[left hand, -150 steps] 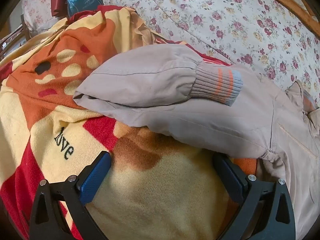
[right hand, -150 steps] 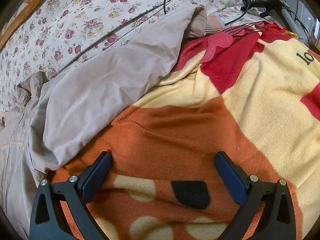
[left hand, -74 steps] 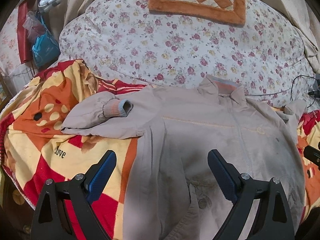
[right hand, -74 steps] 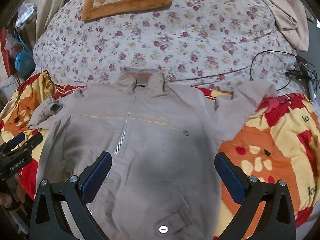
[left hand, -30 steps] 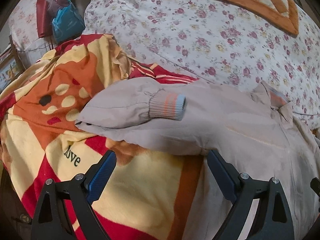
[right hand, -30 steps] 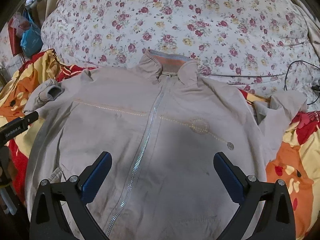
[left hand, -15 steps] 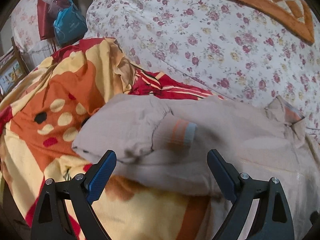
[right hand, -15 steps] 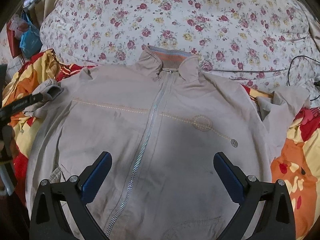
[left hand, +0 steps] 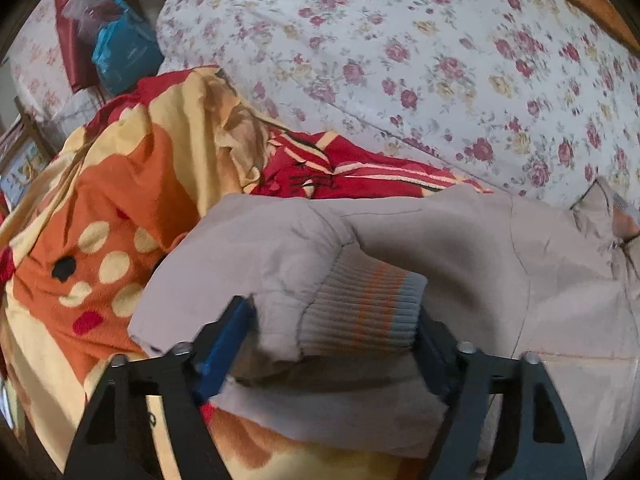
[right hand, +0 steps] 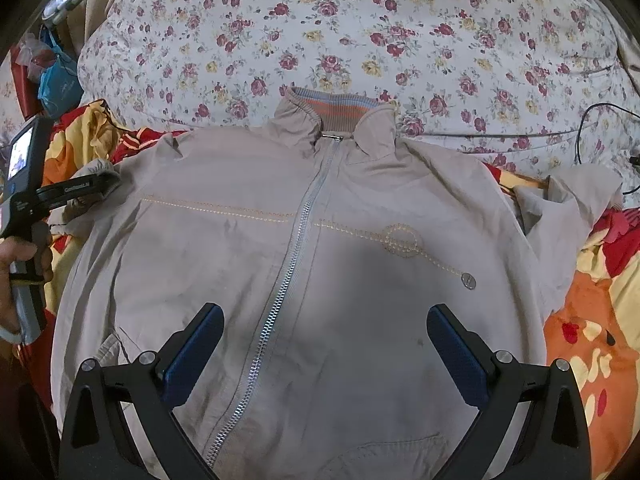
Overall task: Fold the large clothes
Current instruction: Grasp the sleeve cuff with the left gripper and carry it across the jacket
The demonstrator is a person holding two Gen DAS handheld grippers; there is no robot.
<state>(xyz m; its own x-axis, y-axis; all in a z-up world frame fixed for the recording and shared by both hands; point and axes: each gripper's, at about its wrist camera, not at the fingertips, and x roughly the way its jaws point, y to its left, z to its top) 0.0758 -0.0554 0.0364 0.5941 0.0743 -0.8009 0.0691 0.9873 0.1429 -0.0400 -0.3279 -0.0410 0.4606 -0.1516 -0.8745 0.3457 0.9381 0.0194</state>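
Note:
A beige zip jacket (right hand: 320, 264) lies front up, zipped, on the bed, collar toward the floral quilt. Its left sleeve is folded back, and the ribbed cuff (left hand: 360, 312) sits between the fingers of my left gripper (left hand: 336, 344). The jaws are still wide apart around the cuff, with the left blue pad (left hand: 224, 344) against the sleeve fabric. In the right wrist view the left gripper (right hand: 96, 186) shows at the jacket's left edge. My right gripper (right hand: 324, 348) is open and empty above the jacket's lower front. The right sleeve (right hand: 568, 208) lies bunched at the right.
An orange, red and yellow blanket (left hand: 120, 208) lies under the jacket. A floral quilt (right hand: 360, 32) lies beyond the collar. Blue and red bags (left hand: 120, 52) stand at the far left. A black cable (right hand: 592, 120) runs over the quilt at the right.
My left gripper has moved forward and down onto the folded left sleeve, so the cuff now sits between its fingers. My right gripper has held nearly still over the jacket front.

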